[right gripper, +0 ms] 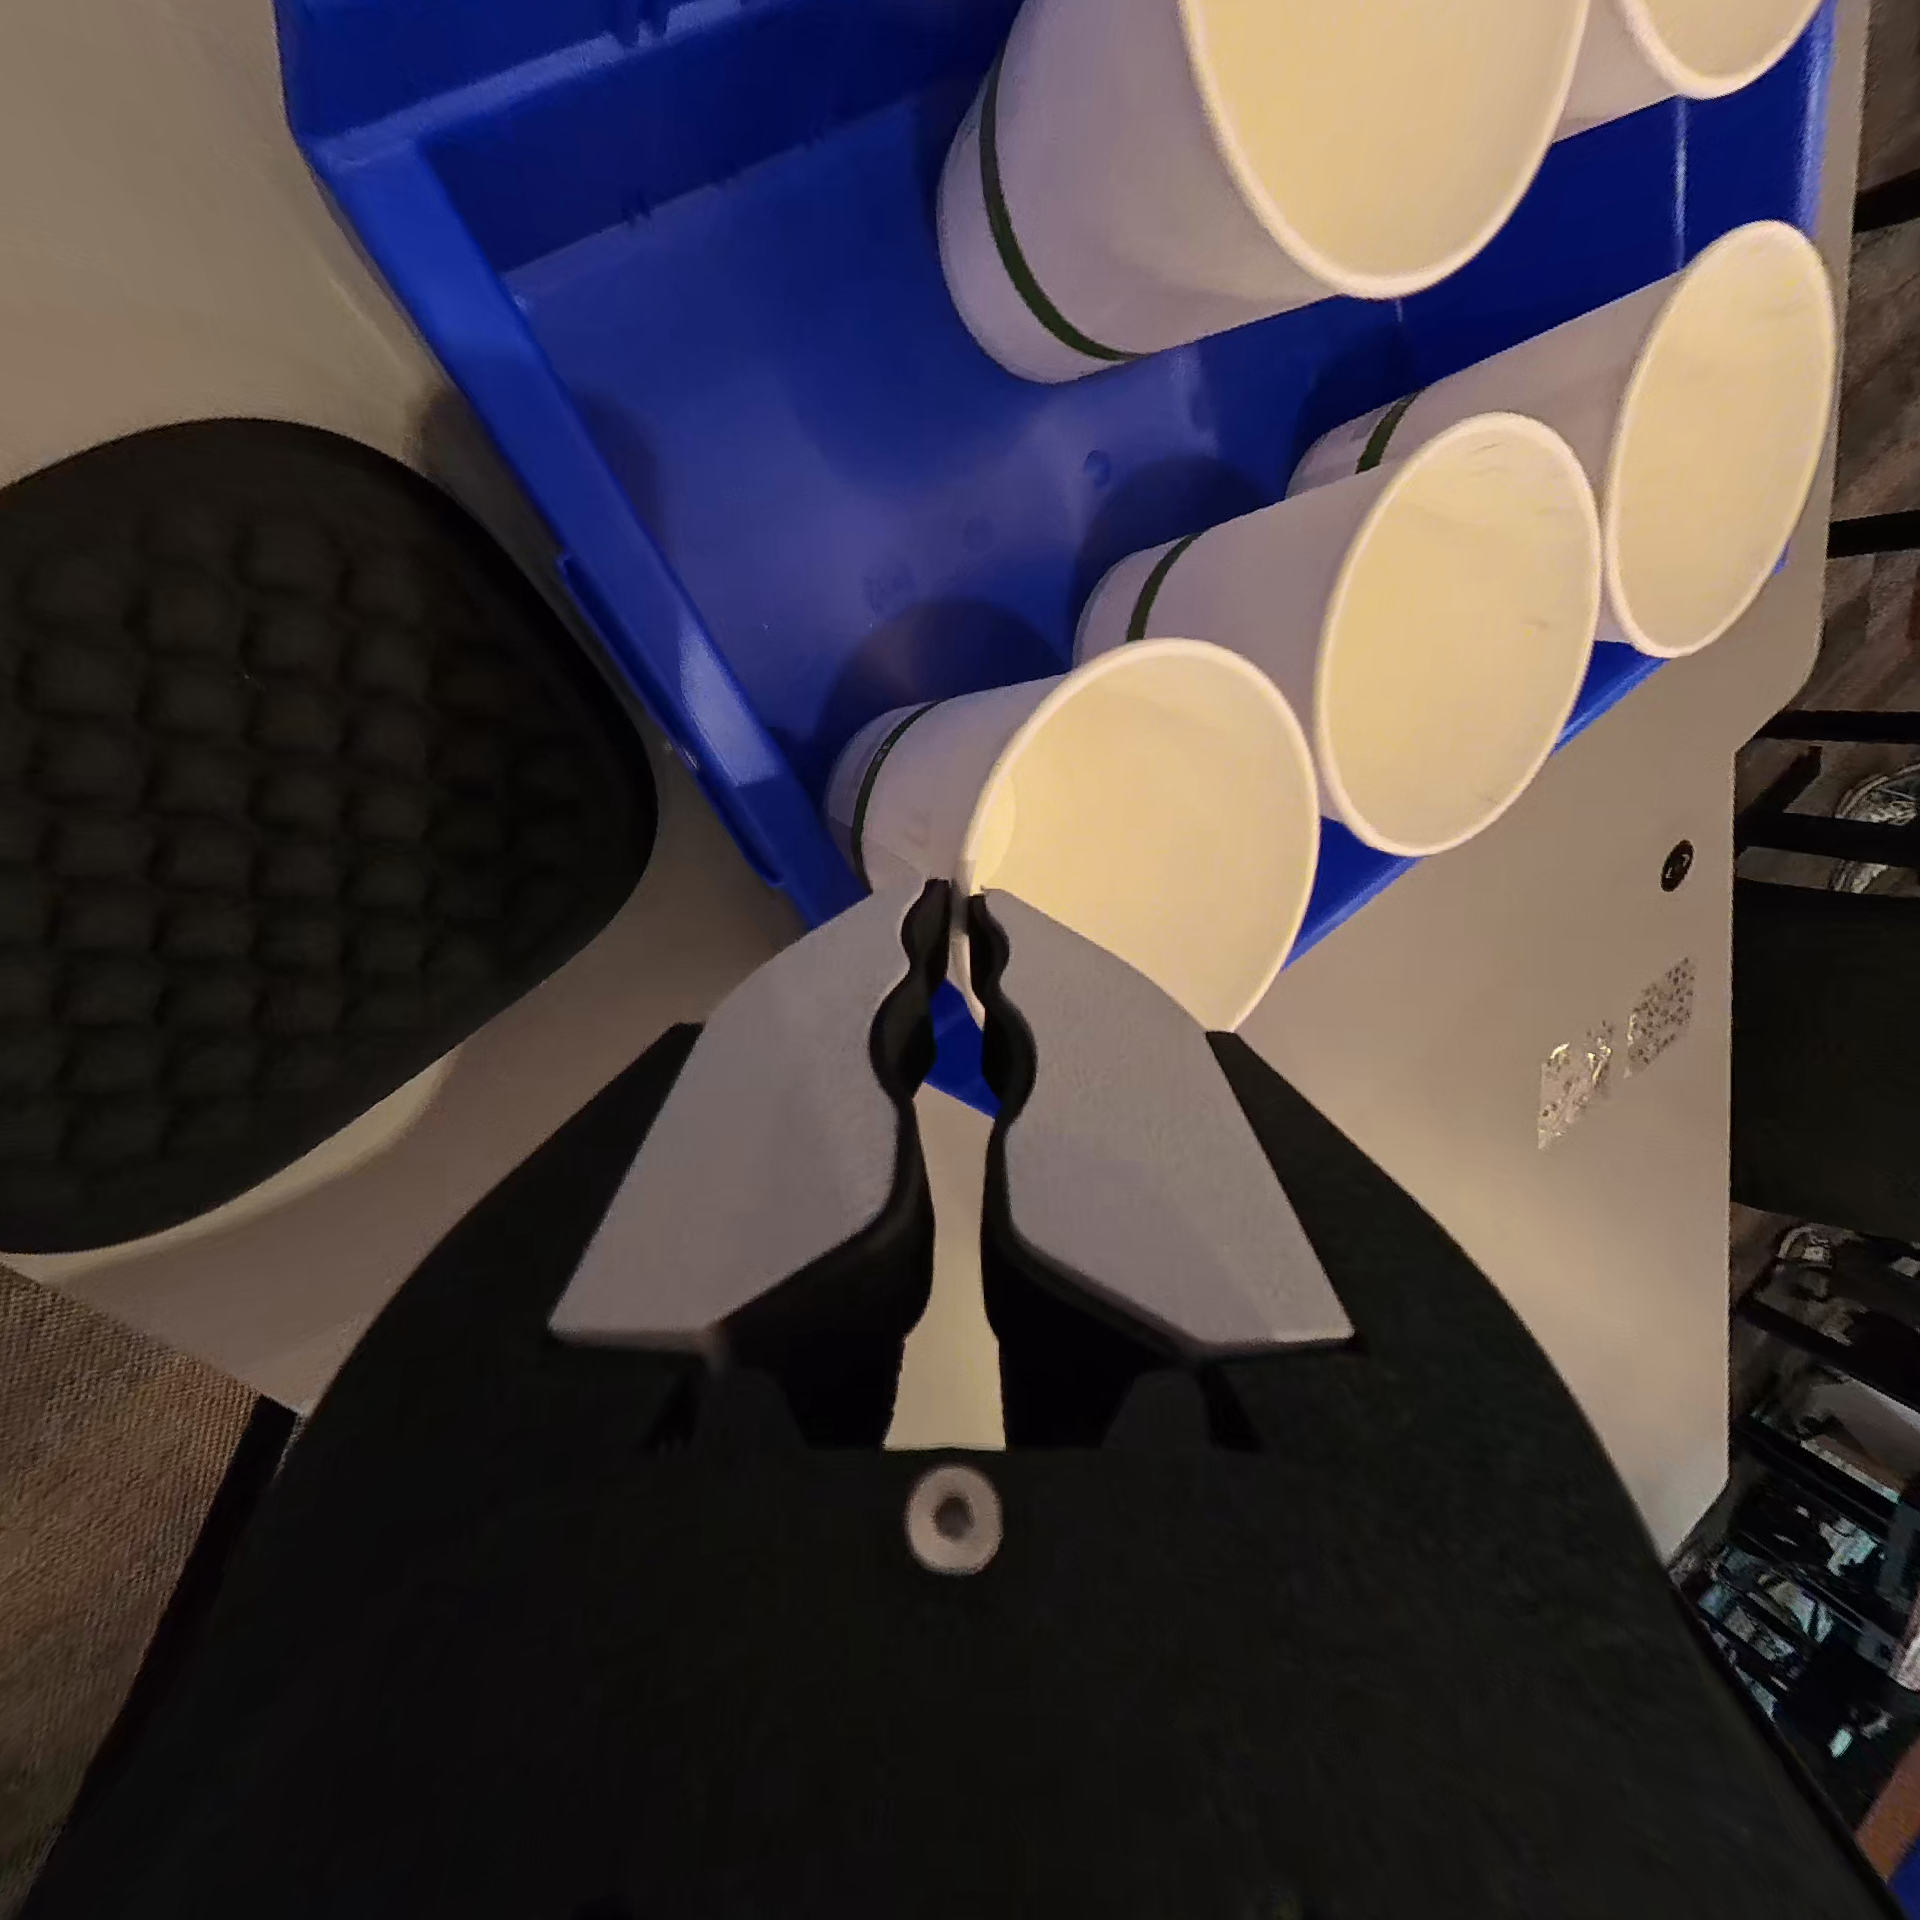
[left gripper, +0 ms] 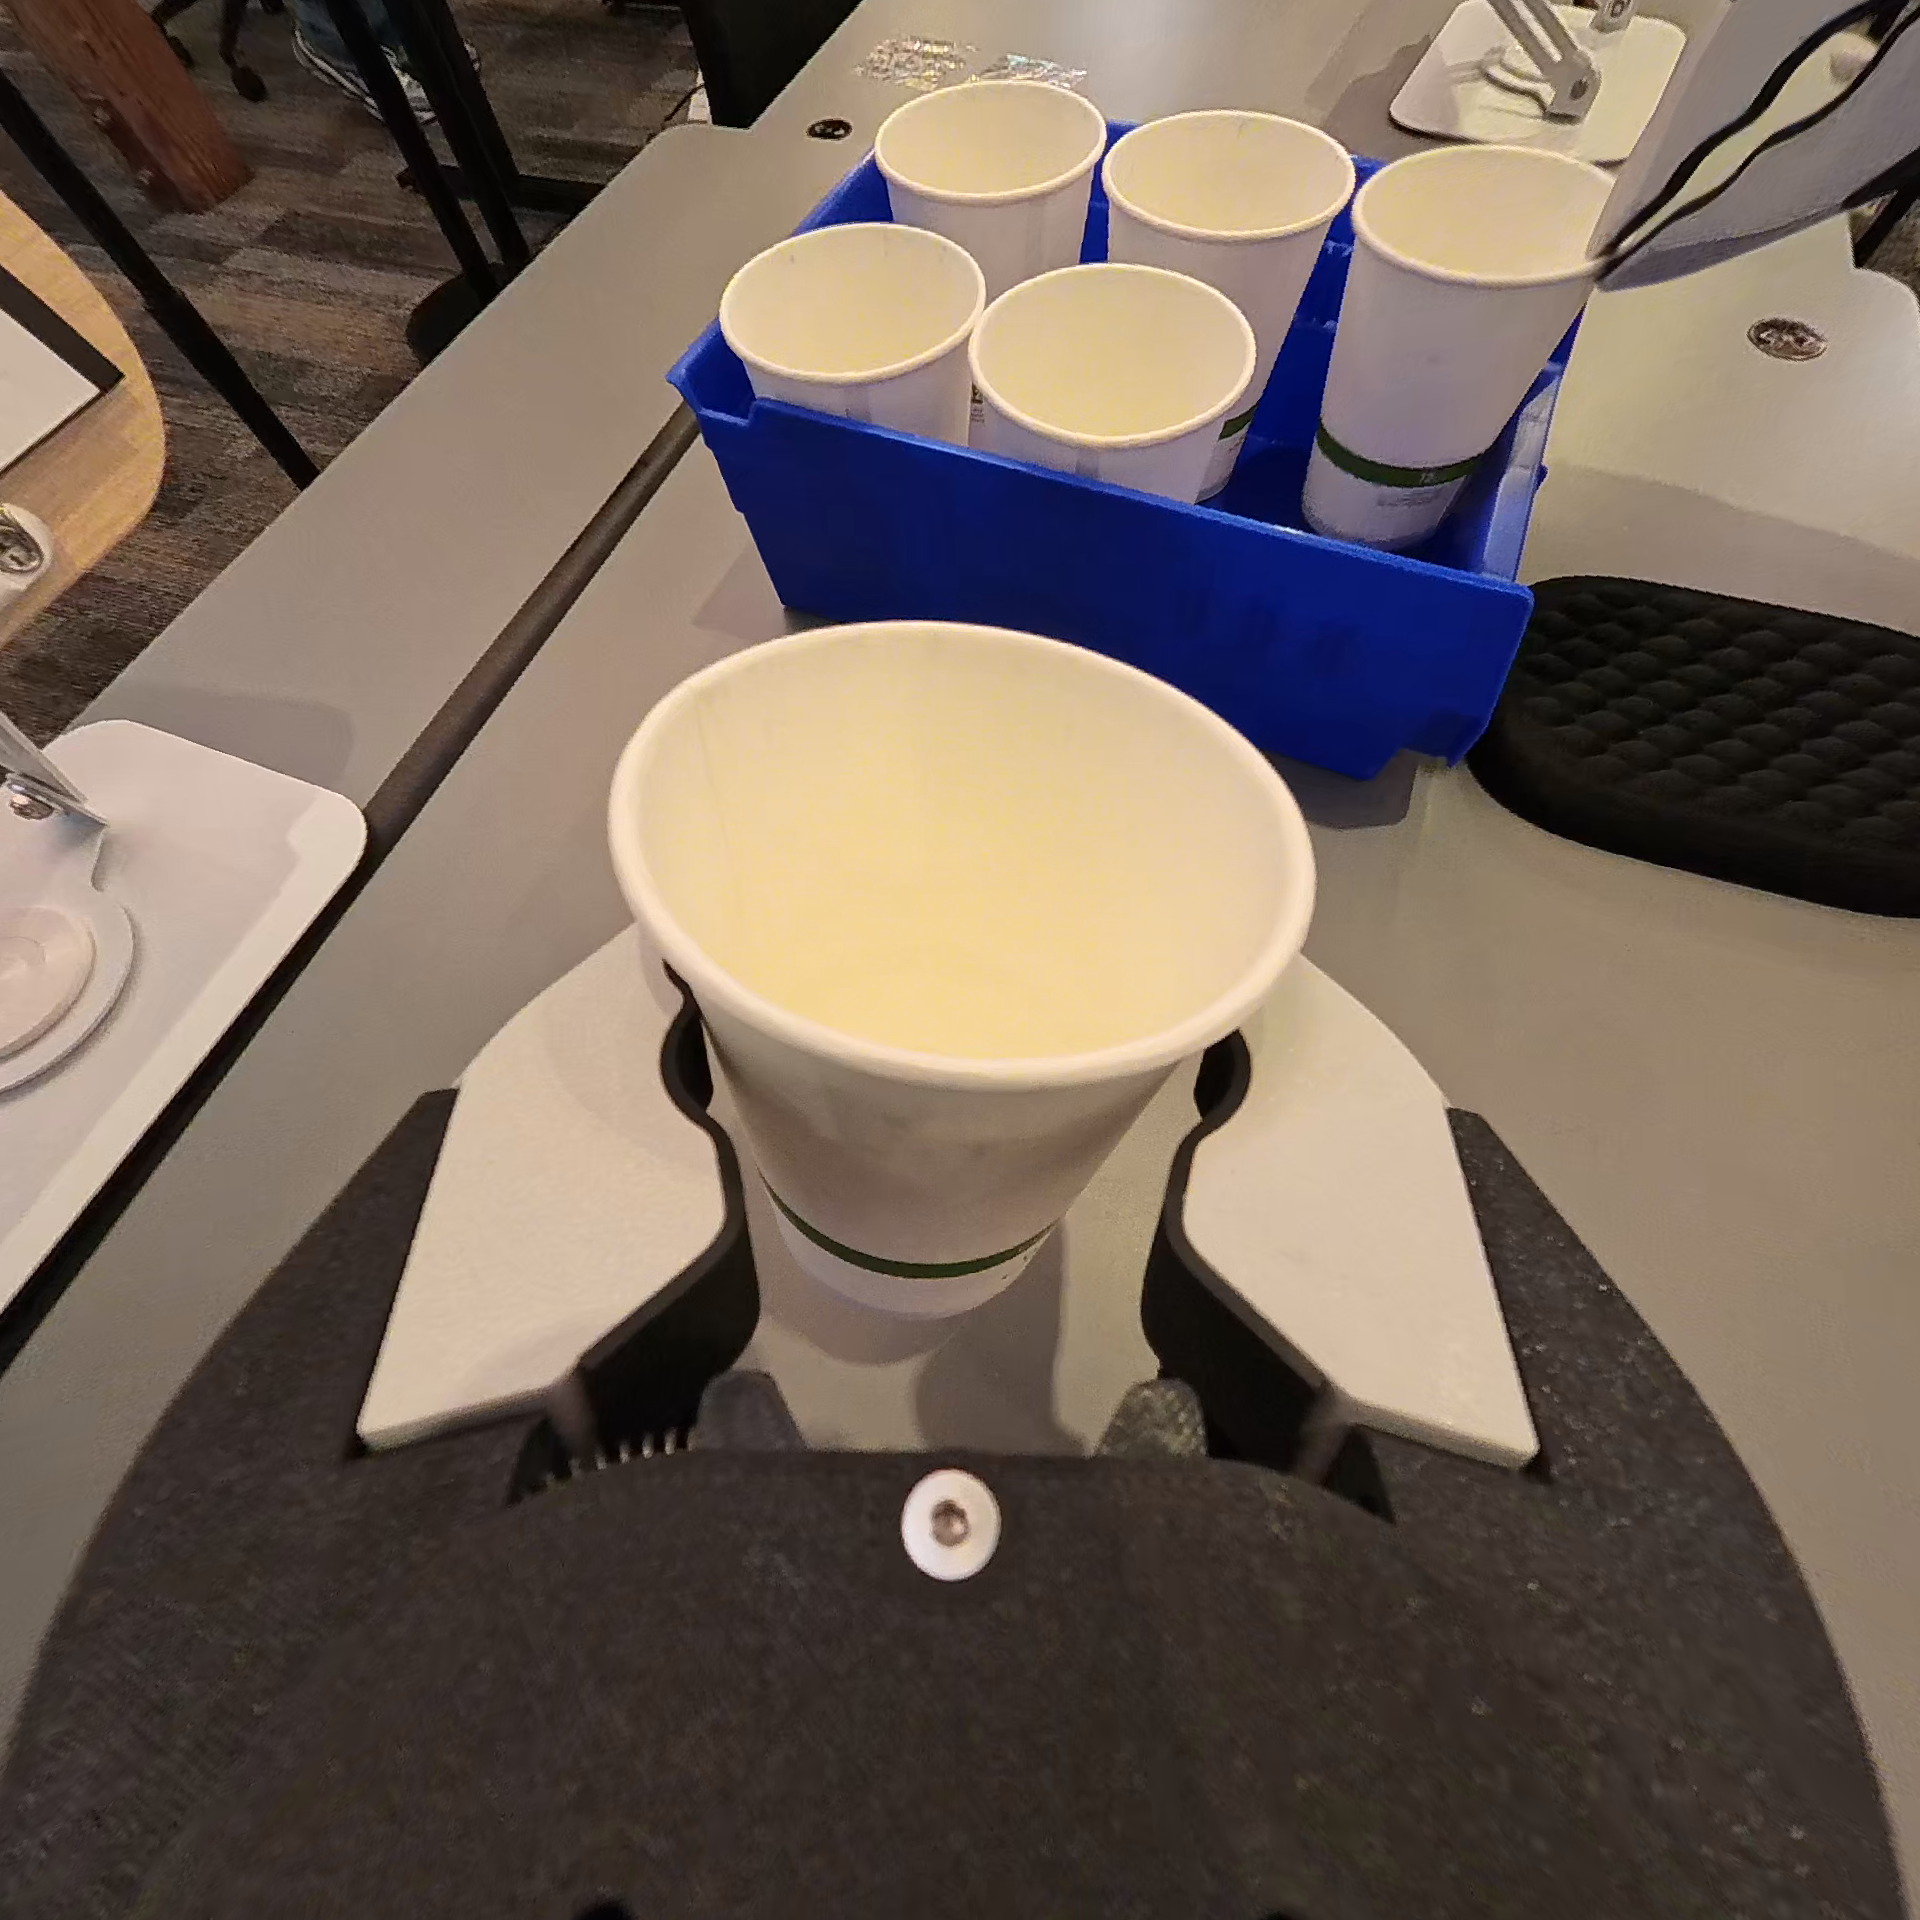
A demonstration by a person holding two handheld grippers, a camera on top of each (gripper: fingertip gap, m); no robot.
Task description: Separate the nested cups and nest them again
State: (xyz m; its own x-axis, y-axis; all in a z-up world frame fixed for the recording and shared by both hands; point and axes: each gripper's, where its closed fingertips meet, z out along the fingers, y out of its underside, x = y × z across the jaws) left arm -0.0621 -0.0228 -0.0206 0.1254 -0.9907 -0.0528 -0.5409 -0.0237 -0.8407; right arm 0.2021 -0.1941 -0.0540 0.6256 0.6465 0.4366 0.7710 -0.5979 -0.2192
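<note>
Left claw point(left gripper: 951, 1060) clamps a cup point(left gripper: 956, 935) upright just above the worktop point(left gripper: 1662, 1091), near the bin point(left gripper: 1091, 561). Right claw point(right gripper: 958, 899) pinches the rim of the nearest bin cup point(right gripper: 1132, 821), jaws nearly closed.

Right gripper point(right gripper: 954, 902) pinched on the rim of the nearest white paper cup point(right gripper: 1122, 821), frame centre. Four more white paper cups upper right in the blue plastic bin point(right gripper: 727, 436). Black quilted pad point(right gripper: 260, 810) at left.
</note>
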